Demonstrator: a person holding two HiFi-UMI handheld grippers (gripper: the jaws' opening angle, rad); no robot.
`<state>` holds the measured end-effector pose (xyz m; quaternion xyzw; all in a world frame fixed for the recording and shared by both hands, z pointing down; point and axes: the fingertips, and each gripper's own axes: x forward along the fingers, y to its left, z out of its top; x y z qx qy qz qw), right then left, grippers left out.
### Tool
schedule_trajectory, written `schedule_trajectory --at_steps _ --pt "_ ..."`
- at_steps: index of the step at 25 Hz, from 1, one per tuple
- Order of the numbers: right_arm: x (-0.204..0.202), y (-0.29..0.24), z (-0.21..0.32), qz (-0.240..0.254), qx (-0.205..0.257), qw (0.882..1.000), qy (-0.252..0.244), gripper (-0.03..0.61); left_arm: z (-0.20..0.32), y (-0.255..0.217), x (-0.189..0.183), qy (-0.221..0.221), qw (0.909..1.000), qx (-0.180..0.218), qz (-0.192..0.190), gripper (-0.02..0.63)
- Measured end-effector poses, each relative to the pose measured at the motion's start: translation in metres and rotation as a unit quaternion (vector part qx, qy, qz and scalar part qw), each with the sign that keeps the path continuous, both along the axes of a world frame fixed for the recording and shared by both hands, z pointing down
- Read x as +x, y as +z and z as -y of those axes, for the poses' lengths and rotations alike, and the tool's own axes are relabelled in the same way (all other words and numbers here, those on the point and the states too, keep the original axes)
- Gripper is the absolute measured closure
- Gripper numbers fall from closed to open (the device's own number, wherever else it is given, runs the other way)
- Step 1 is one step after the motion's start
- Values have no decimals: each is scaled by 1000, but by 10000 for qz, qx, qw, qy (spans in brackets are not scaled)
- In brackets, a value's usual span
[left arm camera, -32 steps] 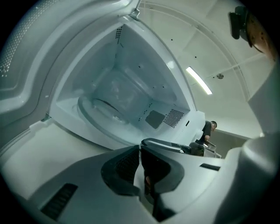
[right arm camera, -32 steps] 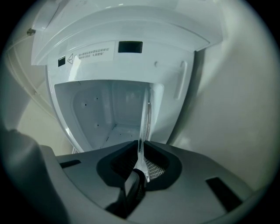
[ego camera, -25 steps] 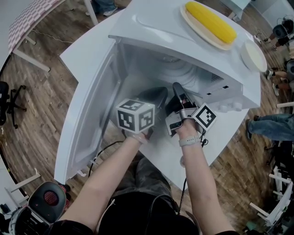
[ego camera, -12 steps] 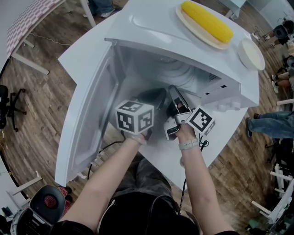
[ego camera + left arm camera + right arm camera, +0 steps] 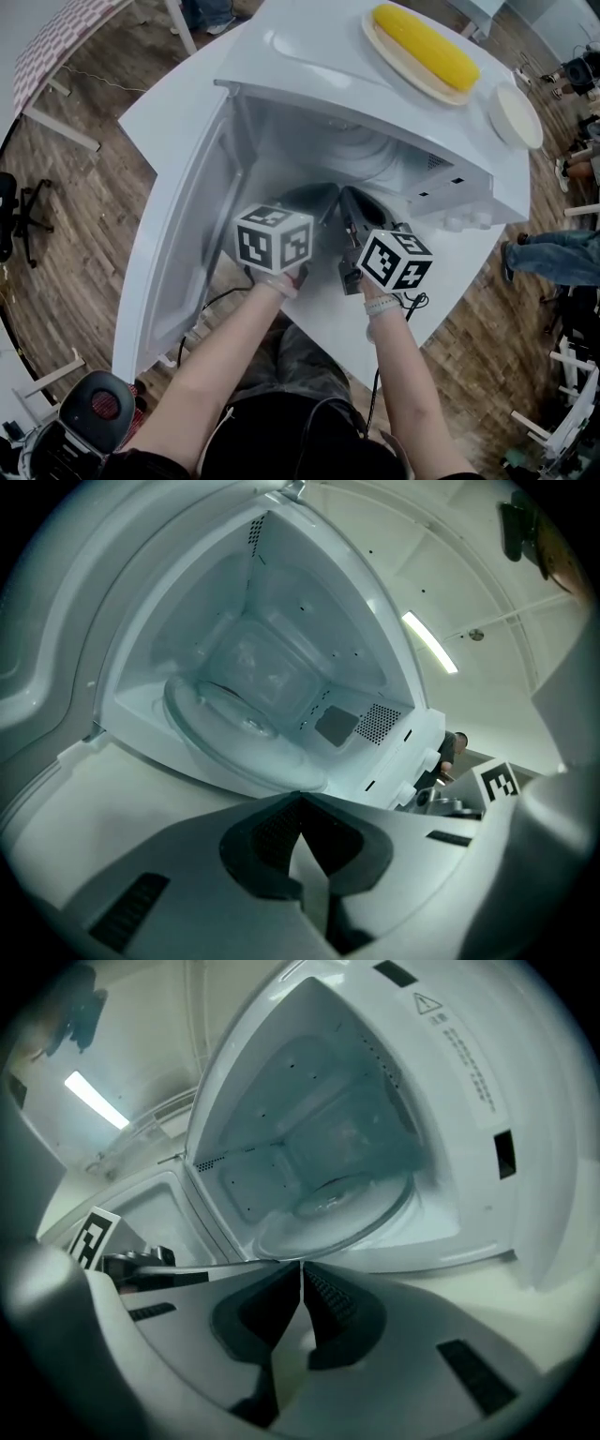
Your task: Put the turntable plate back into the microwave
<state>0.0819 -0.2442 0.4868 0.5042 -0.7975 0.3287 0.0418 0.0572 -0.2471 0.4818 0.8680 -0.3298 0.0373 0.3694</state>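
With the glass turntable plate (image 5: 232, 712) lying inside the open microwave (image 5: 309, 66), I hold the left tool (image 5: 300, 797) and right tool (image 5: 300, 1266) pressed together, empty, at its near rim, probably to nudge it onto its seat.

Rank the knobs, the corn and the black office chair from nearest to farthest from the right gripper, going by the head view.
1. The knobs, on the microwave front, just right of the right gripper.
2. The corn, up on the microwave's top.
3. The black office chair, on the floor at far left.
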Motion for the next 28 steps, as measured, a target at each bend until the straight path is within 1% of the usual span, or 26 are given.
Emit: schedule_trajectory --at_steps 2,8,14,23,25,28 --pt "-1 1 2 -170 -27 9998 -41 551 0 0 0 7 10000 -16 23 601" --pt "-3 -2 2 -104 -81 9999 23 555 1 -1 -3 -76 9999 -45 -95 601" --pt "-1 -7 4 -108 34 9999 124 558 4 -3 -9 -223 9995 -64 -218 601" --pt "2 -16 14 -155 124 9995 253 558 13 -19 -10 -311 9988 47 -386 601" --pt "5 -16 19 -71 125 9994 312 558 17 -23 -11 -332 9986 75 -412 601" --pt "7 -25 27 45 289 9991 323 558 19 -24 -12 -318 9987 96 -398 601"
